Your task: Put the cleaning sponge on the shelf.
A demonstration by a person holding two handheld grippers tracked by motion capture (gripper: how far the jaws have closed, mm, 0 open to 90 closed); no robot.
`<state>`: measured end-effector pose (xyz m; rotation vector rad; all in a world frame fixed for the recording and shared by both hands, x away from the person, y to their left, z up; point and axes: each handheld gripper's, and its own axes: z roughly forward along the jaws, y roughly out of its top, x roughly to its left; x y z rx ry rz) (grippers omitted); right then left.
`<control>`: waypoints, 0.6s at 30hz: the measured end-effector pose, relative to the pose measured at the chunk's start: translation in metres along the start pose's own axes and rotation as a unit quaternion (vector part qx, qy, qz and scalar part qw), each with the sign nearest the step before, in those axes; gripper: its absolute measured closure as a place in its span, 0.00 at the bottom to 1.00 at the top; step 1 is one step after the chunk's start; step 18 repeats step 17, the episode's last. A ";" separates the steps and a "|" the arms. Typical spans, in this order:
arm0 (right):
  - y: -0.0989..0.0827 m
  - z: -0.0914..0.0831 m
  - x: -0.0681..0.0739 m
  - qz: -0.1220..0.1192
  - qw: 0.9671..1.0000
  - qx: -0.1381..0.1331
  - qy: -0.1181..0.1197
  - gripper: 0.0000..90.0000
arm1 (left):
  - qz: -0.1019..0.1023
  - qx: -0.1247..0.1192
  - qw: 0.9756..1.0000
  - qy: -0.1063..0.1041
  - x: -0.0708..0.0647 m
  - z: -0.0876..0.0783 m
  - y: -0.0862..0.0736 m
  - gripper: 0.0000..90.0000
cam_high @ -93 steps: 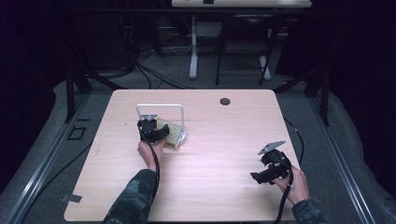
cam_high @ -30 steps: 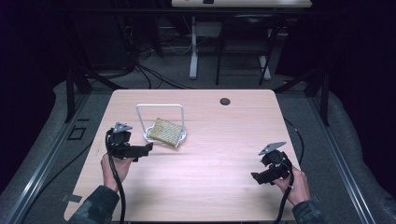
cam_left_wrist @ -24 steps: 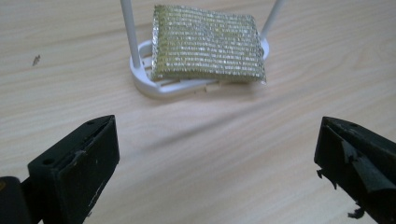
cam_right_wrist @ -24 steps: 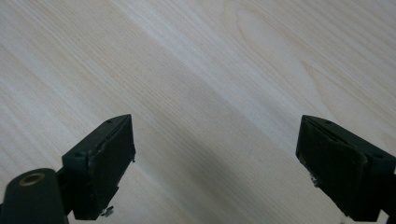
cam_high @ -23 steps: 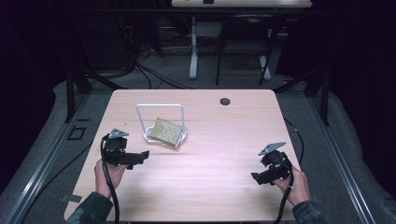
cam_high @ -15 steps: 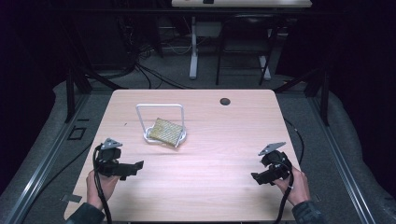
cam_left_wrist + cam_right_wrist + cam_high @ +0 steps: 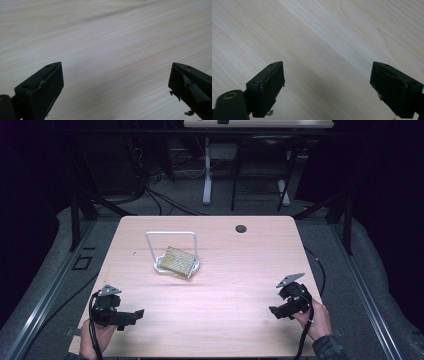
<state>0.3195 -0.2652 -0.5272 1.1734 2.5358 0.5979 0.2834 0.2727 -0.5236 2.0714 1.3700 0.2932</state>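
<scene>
A yellow-green sponge (image 7: 176, 260) lies tilted on a white wire rack (image 7: 172, 251) at the table's middle left. My left gripper (image 7: 136, 314) rests near the front left corner, held in a hand, well short of the rack. Its jaws stand wide apart over bare wood, so my left gripper (image 7: 115, 85) is open and holds nothing. My right gripper (image 7: 274, 312) sits near the front right edge in the other hand. Wood grain shows between its spread jaws, and my right gripper (image 7: 327, 87) is open too.
The pale wooden table (image 7: 235, 270) has a dark round cable hole (image 7: 241, 228) at the back right. Metal rails run along both sides of the table. Dark floor with cables and another desk's legs (image 7: 206, 175) lie beyond the far edge.
My left gripper has let go at the rack, then pulled back toward the front left corner. The sponge stays on the rack. The right gripper has hardly moved.
</scene>
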 end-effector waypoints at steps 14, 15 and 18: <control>0.000 0.007 -0.002 -0.006 1.000 0.008 0.008 0.13 | 0.020 0.016 0.999 -0.027 0.000 0.015 -0.003 0.00; 0.000 0.007 -0.002 -0.008 1.000 0.009 0.009 0.13 | 0.020 0.016 0.999 -0.028 0.002 0.015 -0.003 0.00; -0.001 0.008 -0.002 -0.008 1.000 0.009 0.013 0.13 | 0.021 0.016 0.999 -0.023 0.002 0.016 -0.003 0.00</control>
